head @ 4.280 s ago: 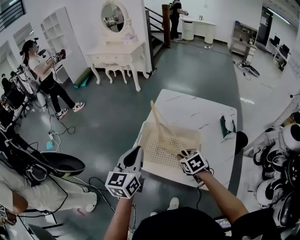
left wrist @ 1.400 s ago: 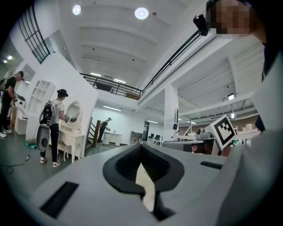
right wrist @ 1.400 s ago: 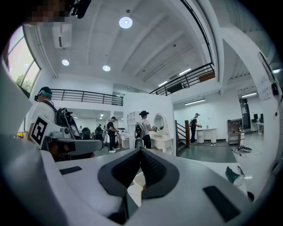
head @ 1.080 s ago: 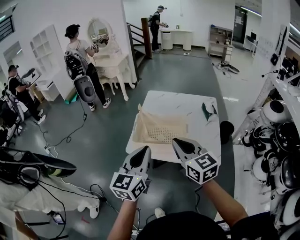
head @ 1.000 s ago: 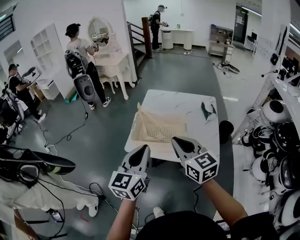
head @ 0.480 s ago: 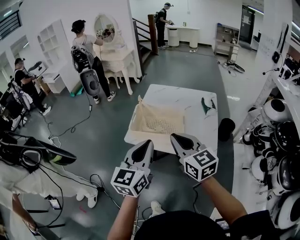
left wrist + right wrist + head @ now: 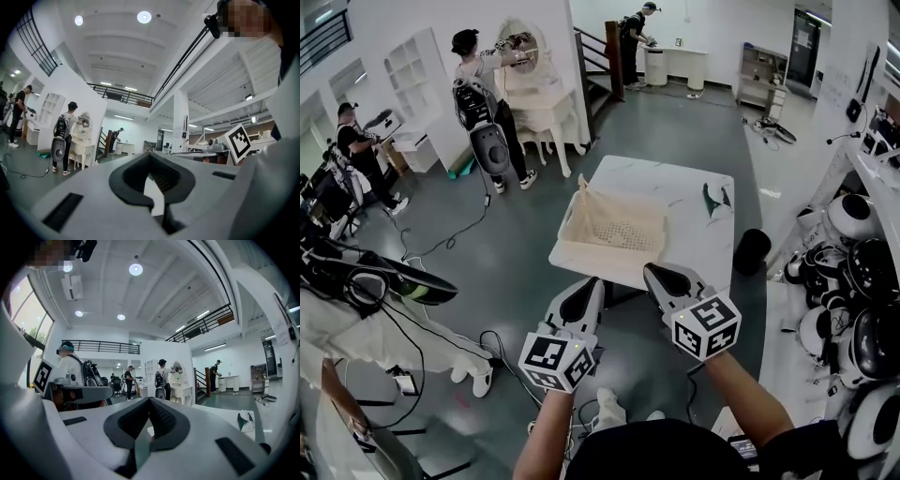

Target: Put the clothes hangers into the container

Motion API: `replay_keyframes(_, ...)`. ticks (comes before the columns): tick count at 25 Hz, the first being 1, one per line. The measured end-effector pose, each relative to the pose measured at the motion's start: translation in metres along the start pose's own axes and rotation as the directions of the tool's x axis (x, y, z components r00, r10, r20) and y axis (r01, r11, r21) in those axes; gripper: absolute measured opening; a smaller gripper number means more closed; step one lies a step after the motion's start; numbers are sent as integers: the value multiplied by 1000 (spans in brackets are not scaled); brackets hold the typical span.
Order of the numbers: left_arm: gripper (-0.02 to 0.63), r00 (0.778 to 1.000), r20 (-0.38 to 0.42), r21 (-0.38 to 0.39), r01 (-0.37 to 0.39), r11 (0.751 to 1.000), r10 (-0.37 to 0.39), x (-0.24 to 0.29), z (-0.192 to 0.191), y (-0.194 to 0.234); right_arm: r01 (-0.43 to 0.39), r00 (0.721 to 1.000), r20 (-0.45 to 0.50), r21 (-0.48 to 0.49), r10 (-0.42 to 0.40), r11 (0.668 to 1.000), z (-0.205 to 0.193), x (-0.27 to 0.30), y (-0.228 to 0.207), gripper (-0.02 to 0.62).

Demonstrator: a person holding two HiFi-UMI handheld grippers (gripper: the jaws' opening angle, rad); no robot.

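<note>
In the head view both grippers sit in the lower middle of the frame, side by side and pointing up toward the white surface [image 7: 675,187] at the centre. The left gripper [image 7: 589,285] has its jaws pressed together with nothing between them. Its own view shows the same: the left gripper [image 7: 151,155] meets at the tips, and only the room shows beyond. The right gripper [image 7: 655,273] is also pressed together and empty, and the right gripper [image 7: 150,401] shows closed tips in its own view. Each carries its marker cube toward the bottom of the head view.

The container [image 7: 605,253], a pale perforated basket, rests on the left near part of the surface, just above the two grippers in the frame and apart from both. A pale hanger [image 7: 581,187] sticks up from its far left corner. What else lies inside is too small to tell.

A small dark green thing [image 7: 715,200] lies on the right side of the surface, well apart from the container. It also shows at the right of the right gripper view [image 7: 243,421].

At the upper left a person [image 7: 487,112] with a backpack stands at a white vanity. Another person [image 7: 635,42] stands at a counter at the top of the frame. White helmets [image 7: 853,220] fill the shelves along the right edge.
</note>
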State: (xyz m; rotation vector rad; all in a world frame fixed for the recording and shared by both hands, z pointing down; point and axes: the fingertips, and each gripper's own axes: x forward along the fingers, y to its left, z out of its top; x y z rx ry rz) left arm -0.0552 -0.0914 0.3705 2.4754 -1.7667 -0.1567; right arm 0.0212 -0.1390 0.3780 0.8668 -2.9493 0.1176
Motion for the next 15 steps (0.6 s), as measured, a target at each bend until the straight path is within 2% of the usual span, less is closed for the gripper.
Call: replay_keyframes(15, 5, 1000, 12, -6, -13, 1000, 13, -24, -2, -33, -19, 1000, 16, -5, 20, 1000, 0, -36, 17, 18)
